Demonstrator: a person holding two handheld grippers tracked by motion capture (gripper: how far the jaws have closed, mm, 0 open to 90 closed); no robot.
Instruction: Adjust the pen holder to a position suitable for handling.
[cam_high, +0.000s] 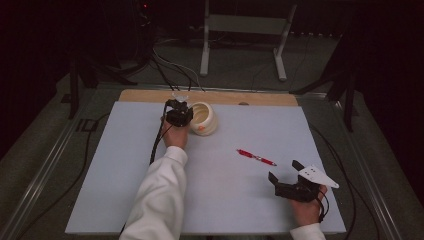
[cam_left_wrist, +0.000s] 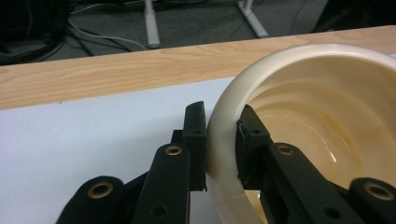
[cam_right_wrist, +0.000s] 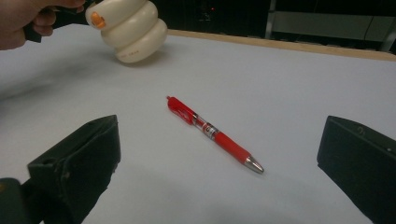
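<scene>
left gripper (cam_left_wrist: 223, 140) on cream pot (cam_left_wrist: 327, 107) rim, jaws clamped

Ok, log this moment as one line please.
left gripper: shut on cup rim, tilted | right gripper: open, short of pen | pen: flat on table

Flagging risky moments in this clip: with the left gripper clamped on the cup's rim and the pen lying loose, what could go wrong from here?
1. The left gripper pinches only the thin rim of the cream cup, one jaw inside and one outside; the tilted cup could pivot or slip out.
2. The red pen lies loose on the smooth white mat before the open right gripper; a misaligned closure may roll it away.
</scene>
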